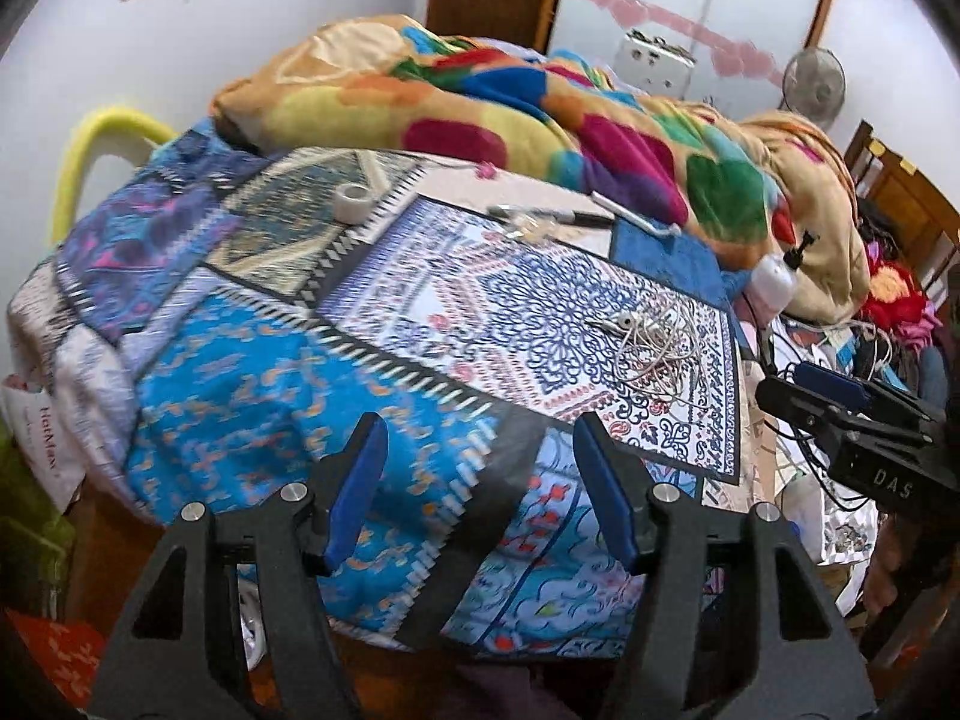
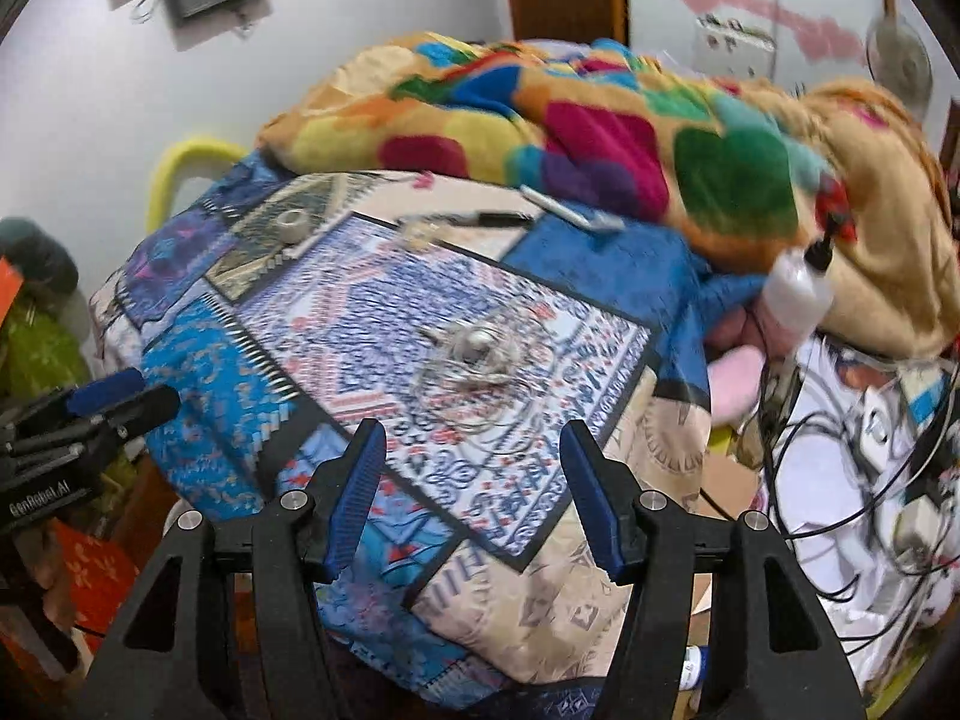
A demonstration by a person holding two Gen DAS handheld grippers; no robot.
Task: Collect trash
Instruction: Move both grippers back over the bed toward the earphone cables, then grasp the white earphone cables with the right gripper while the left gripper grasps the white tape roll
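Observation:
A bed with a patchwork cover [image 1: 252, 360] holds loose items. A tangle of white earphone cable [image 1: 654, 342] lies on the blue-and-white patch, and it also shows in the right wrist view [image 2: 480, 372]. A white tape roll [image 1: 354, 199] and a black pen [image 1: 582, 218] beside crumpled clear plastic [image 1: 528, 228] lie further back. My left gripper [image 1: 480, 450] is open and empty above the bed's near edge. My right gripper [image 2: 471, 456] is open and empty, just short of the cable tangle. The right gripper also shows at the right of the left wrist view [image 1: 852, 414].
A multicoloured blanket [image 1: 540, 114] is heaped at the back of the bed. A white bottle with a black nozzle [image 2: 798, 294] lies at the right. Cables and papers [image 2: 864, 450] clutter the right side. A yellow chair back [image 1: 90, 156] stands at the left.

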